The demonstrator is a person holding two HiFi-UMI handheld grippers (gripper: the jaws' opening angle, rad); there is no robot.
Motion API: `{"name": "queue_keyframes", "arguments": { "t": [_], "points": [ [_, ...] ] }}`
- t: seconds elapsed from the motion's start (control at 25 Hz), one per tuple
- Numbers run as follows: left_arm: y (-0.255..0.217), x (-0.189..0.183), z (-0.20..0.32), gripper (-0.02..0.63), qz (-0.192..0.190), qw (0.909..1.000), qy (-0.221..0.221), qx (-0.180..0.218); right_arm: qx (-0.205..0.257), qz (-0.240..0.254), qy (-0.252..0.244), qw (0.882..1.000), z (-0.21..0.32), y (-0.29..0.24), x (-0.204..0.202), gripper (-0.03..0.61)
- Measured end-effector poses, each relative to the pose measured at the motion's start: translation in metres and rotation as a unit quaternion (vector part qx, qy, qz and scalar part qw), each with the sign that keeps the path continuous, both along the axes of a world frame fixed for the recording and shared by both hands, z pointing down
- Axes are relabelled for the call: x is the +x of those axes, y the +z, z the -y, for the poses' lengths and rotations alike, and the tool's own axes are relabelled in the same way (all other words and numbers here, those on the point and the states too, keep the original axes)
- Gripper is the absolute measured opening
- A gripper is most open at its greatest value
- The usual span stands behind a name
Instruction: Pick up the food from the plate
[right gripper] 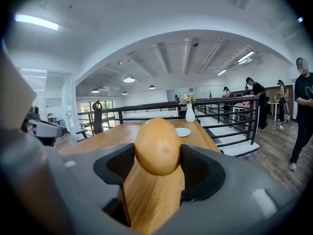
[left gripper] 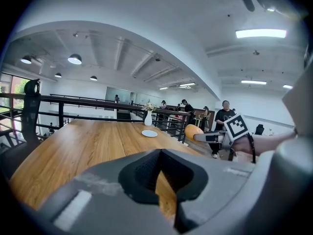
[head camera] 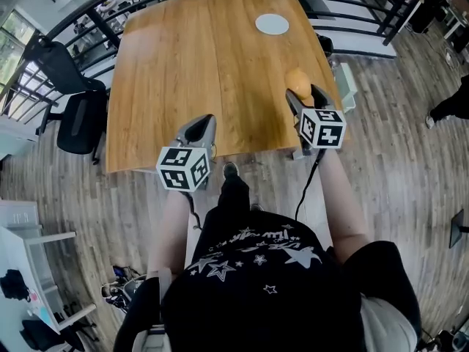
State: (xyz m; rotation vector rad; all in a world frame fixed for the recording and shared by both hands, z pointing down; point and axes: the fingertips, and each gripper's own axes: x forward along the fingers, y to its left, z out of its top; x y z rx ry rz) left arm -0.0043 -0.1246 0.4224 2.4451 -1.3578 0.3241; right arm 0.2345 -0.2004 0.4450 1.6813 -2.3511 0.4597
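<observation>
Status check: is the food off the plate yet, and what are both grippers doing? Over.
Right gripper jaws clamped on the orange food, held above the table. Left gripper shut, empty. Plate bare, far end. Nothing in the way.

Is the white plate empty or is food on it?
Empty: the plate shows bare white; the orange food is clamped in the right gripper.

No readable text; only coded square markers on left cube (head camera: 183,169), right cube (head camera: 323,127); shirt print (head camera: 253,237) illegible.
</observation>
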Motion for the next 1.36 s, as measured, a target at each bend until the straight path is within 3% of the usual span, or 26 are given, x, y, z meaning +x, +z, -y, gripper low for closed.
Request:
{"name": "queue_keyframes", "arguments": {
  "t": [0.56,0.88,1.36],
  "points": [
    [0.015,-0.01,-0.054,0.002,-0.004,0.9999,-0.011,-0.013,-0.017,-0.007,-0.063,0.998,-0.056,0.016,-0.044,0.298],
    [0.012,-0.03,-0.069,0.002,-0.017,0.9997,0.003,-0.014,-0.021,-0.008,-0.055,0.998,-0.082,0.01,-0.069,0.297],
    [0.011,-0.078,-0.134,0.002,-0.03,0.9991,0.022,-0.019,-0.028,-0.013,-0.026,0.999,-0.164,0.003,-0.106,0.298]
  ]
}}
